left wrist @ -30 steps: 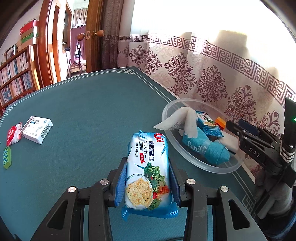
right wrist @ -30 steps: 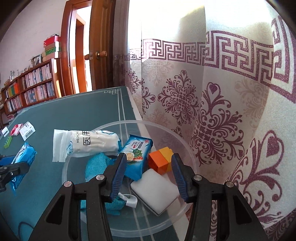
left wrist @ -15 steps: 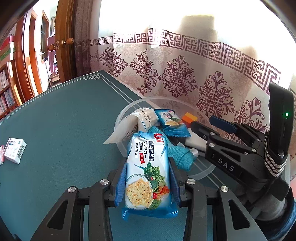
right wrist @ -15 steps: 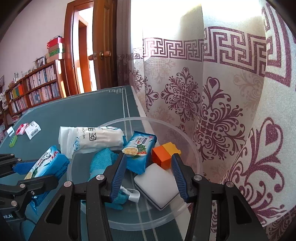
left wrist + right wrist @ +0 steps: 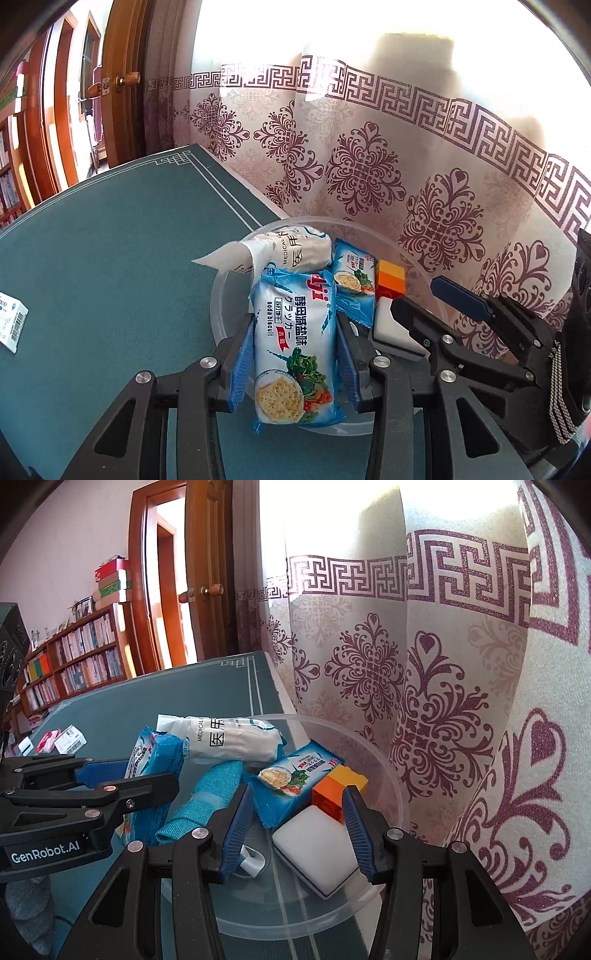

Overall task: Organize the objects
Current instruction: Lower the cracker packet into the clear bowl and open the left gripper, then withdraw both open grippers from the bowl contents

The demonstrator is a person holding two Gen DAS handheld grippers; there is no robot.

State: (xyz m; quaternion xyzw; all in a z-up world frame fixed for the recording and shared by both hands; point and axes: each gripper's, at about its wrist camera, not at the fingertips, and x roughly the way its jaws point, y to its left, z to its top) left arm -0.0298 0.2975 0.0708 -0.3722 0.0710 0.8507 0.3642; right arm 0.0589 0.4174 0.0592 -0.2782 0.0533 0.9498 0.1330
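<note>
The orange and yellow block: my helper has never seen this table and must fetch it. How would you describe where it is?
Find the clear plastic bowl at the table edge by the patterned curtain. Inside, on the curtain side, the orange and yellow block sits between a small blue cracker packet and a white sponge. It is the only hard, two-coloured brick there.

Sponge (image 5: 319, 853), blocks (image 5: 338, 788), small packet (image 5: 295, 777) in bowl (image 5: 397, 797); sock (image 5: 207, 801) probably too.
</note>
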